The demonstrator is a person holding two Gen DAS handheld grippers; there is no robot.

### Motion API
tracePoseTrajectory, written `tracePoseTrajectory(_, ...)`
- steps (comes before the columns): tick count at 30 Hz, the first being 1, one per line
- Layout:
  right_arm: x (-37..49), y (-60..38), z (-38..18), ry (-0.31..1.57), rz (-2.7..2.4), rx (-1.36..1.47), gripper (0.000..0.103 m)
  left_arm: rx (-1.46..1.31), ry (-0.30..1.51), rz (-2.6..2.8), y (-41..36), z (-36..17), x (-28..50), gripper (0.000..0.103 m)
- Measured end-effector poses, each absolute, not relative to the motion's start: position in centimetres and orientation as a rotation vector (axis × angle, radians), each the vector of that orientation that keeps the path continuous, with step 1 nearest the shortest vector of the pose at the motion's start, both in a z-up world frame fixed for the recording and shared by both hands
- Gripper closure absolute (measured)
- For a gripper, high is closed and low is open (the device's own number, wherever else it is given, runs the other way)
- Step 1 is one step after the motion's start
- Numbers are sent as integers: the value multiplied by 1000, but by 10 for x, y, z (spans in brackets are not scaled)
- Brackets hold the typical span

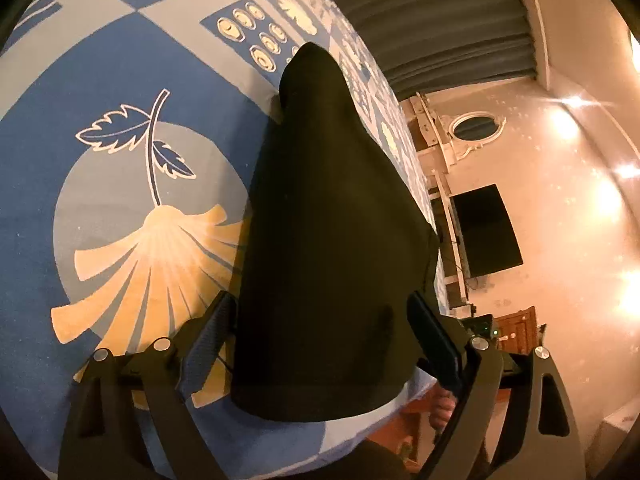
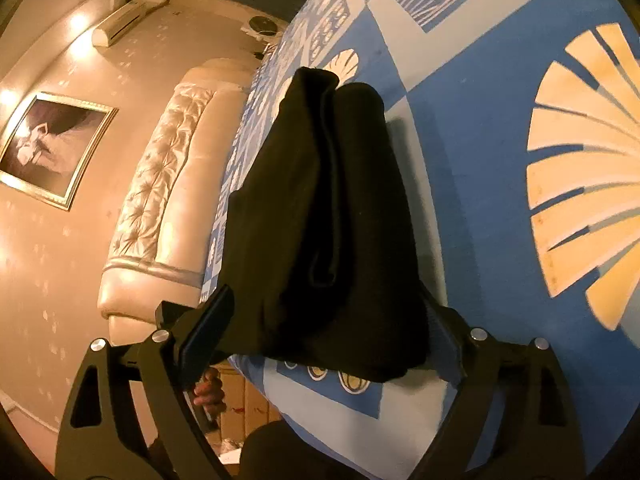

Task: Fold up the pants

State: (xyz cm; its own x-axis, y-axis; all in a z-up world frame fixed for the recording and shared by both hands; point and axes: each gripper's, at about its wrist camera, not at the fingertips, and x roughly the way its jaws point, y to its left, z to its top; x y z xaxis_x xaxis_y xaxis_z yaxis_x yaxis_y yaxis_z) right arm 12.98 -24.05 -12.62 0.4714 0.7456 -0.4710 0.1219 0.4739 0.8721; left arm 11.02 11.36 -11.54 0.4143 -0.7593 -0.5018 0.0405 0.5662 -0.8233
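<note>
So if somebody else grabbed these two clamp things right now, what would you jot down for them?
Left gripper: open, holding nothing; the pants lie between its fingers, pads apart from the cloth.
Right gripper: open too, pants between its fingers, not gripped.
Pants: a dark, narrow folded bundle lying on the blue patterned bedspread, near the bed's edge.
Done: the pants are folded over into layers and set down.
Left: perhaps one more fold or some tidying; from here I cannot tell if the bundle is finished.

Black pants [image 1: 328,240]; blue bedsheet [image 1: 120,64], cream fan, possibly floral, motifs.
</note>
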Motion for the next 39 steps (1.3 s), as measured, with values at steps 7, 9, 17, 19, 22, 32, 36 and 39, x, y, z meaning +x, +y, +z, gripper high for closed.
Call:
tracePoseTrajectory(7,127,-243,-132,1085,433,1011,44,-836,1031,-540,110,-113,107,17)
tracePoseTrajectory(9,124,-246,-135,1080,435,1035,57,-835,1046,-547,109,-113,108,17)
tracePoseTrajectory(17,121,-247,-136,1050,470,1080,71,-767,1092,-544,108,-115,98,48)
tracePoseTrajectory(19,121,-247,-137,1042,477,1097,71,-769,1083,-546,110,-115,97,52)
tracePoseTrajectory(22,119,-249,-138,1034,482,1112,72,-749,1075,-535,109,-111,97,55)
tracePoseTrajectory(32,117,-250,-130,1024,485,1095,74,-632,1054,-494,97,-97,94,61)
tracePoseTrajectory(36,117,-250,-129,1023,483,1096,74,-613,1056,-487,98,-97,93,61)
tracePoseTrajectory(39,117,-249,-127,1023,482,1095,74,-598,1054,-486,97,-97,93,61)
